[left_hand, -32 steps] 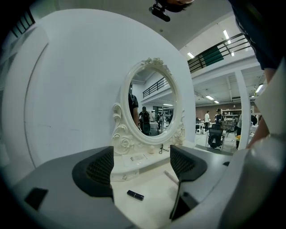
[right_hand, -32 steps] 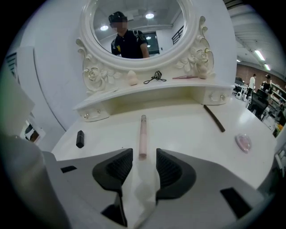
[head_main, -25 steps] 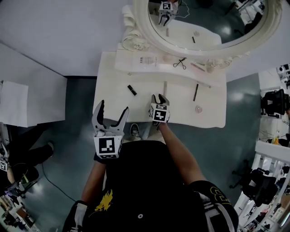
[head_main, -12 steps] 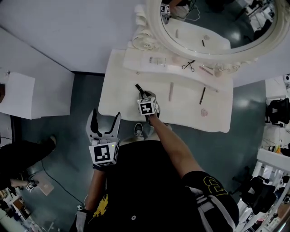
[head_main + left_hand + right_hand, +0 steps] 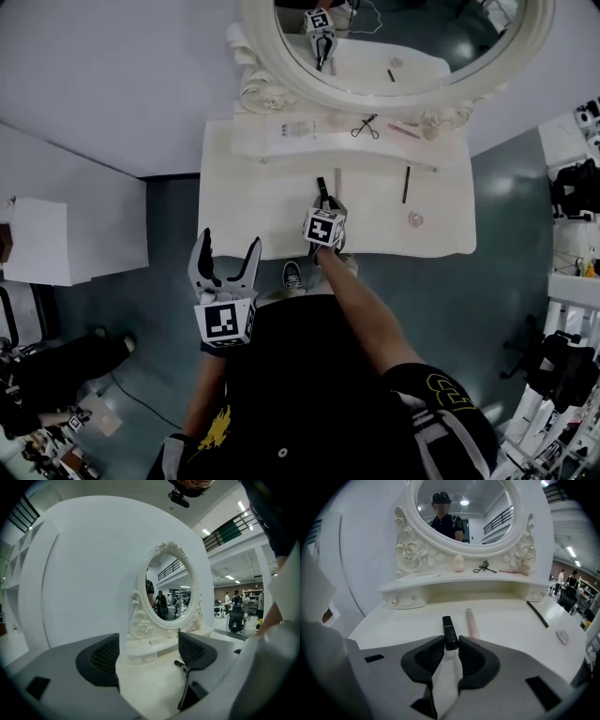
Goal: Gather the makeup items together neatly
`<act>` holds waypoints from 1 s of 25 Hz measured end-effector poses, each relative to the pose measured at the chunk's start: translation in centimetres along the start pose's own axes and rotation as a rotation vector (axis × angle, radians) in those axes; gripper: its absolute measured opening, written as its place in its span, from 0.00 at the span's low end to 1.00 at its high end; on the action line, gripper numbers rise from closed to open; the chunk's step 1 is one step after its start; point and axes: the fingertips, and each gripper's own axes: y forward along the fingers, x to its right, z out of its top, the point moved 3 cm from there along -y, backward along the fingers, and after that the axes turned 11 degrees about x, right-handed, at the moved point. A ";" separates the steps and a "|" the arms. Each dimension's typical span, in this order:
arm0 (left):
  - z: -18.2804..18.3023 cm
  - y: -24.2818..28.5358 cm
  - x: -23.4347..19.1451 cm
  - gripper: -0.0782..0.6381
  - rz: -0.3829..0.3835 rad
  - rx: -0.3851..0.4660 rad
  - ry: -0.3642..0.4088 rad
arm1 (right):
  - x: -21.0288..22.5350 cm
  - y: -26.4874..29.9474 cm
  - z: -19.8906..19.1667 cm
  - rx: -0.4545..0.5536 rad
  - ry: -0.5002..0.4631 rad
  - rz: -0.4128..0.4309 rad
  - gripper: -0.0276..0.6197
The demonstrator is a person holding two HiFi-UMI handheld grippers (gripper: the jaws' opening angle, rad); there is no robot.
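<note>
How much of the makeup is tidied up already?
Hardly any. In hand: the right gripper, whose jaws have just been closing, grips the black tube right beside the pale stick. The left gripper is open and empty. Left to do: the dark pencil and the small pink round thing lie apart on the right side of the table.

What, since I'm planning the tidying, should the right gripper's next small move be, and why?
Probably settle the black tube on the table alongside the pale pink tube, then release. The fingers of the right gripper have just been closing and pinch its near end; it already points parallel to that tube, close beside it.
</note>
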 end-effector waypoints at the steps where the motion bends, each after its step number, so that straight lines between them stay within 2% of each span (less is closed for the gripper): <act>1: 0.2 0.3 0.4 0.66 -0.012 0.006 0.001 | 0.6 0.0 0.4 0.008 0.004 -0.018 0.21; 6: 0.7 0.9 2.2 0.66 -0.065 0.018 0.009 | 2.3 0.0 1.1 0.009 0.049 -0.088 0.21; 11: 1.3 0.8 3.0 0.66 -0.072 0.024 0.002 | 3.1 -0.2 1.5 0.002 0.047 -0.133 0.22; 20: 1.2 1.6 3.8 0.66 -0.086 0.015 0.000 | 3.4 -1.0 1.9 0.016 0.047 -0.116 0.22; 23: 1.0 2.0 4.1 0.66 -0.088 0.009 -0.002 | 6.1 -1.9 2.8 0.074 0.027 -0.133 0.22; 25: 0.5 2.3 4.5 0.66 -0.091 -0.002 -0.009 | 10.1 -2.4 3.4 0.109 0.019 -0.188 0.21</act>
